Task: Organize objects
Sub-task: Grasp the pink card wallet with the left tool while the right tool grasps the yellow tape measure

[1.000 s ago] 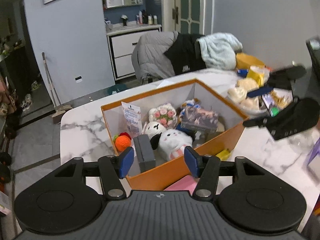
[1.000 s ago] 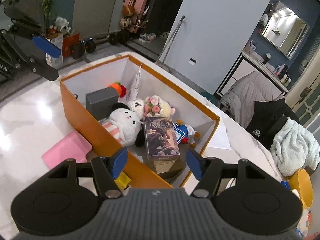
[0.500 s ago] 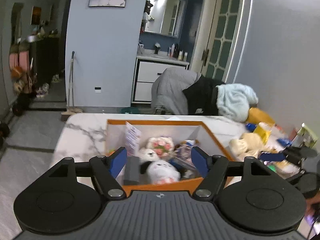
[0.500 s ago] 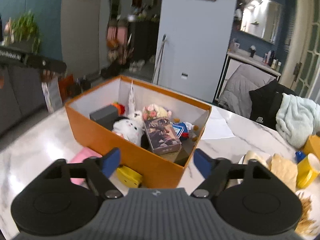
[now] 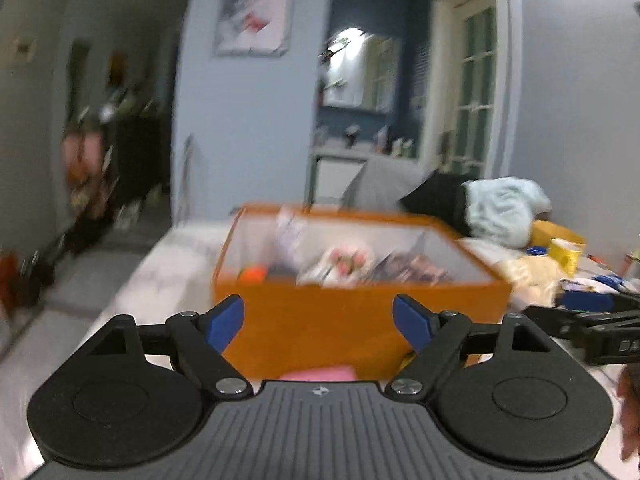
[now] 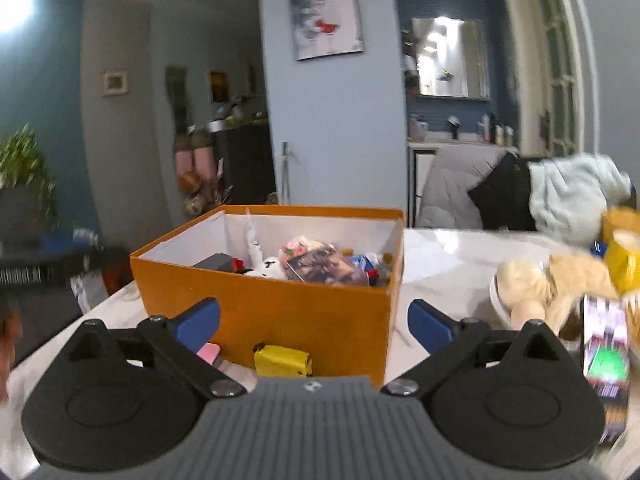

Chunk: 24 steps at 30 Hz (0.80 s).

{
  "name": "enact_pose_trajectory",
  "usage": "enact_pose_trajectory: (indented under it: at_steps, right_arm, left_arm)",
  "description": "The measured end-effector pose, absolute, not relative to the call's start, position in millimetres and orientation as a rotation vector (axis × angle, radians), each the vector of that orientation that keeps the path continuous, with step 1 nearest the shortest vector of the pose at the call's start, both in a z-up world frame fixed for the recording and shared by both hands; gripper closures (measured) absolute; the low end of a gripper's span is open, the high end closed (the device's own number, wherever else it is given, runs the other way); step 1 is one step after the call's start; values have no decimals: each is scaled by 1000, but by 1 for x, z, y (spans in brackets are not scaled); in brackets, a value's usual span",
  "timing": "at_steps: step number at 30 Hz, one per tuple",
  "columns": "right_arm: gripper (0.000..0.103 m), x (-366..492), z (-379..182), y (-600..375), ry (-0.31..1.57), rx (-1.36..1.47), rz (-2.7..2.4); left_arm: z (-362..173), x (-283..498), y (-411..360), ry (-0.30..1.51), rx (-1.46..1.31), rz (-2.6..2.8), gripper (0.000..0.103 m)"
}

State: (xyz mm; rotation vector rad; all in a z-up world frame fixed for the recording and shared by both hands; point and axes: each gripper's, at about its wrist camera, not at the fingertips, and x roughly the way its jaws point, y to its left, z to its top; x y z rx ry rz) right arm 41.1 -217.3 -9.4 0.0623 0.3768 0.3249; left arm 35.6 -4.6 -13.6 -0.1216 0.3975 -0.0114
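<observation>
The orange cardboard box (image 6: 304, 308) sits mid-surface, already holding plush toys and a card pack. Both the left gripper (image 5: 318, 320) and the right gripper (image 6: 314, 322) are spread wide and empty. The yellow block (image 6: 283, 361) and pink pad (image 6: 209, 351) lie against the box front (both look light); the block seems rigid, best pinched across its short sides.

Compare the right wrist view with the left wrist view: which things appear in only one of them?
Only the right wrist view shows the small yellow box lying before the orange box, and the potted plant. Only the left wrist view shows the right gripper, low at its right edge. Both show the orange box, the pink item by it, the light towel, and open, empty jaws.
</observation>
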Motion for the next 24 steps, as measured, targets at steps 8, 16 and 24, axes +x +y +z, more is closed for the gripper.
enact_pose_trajectory:
  at_steps: [8,16,24]
  right_arm:
    - [2,57,-46,-191,517,95,273]
    - [2,69,-56,-164,538,73,224]
    - [2,78,-62,-164,539,107,175]
  left_arm:
    - [-49,44,1,556,-142,15,7]
    - [-70,50,-9,634,-147,-13,9]
    - [-81,52,-10,679,-179,-65,9]
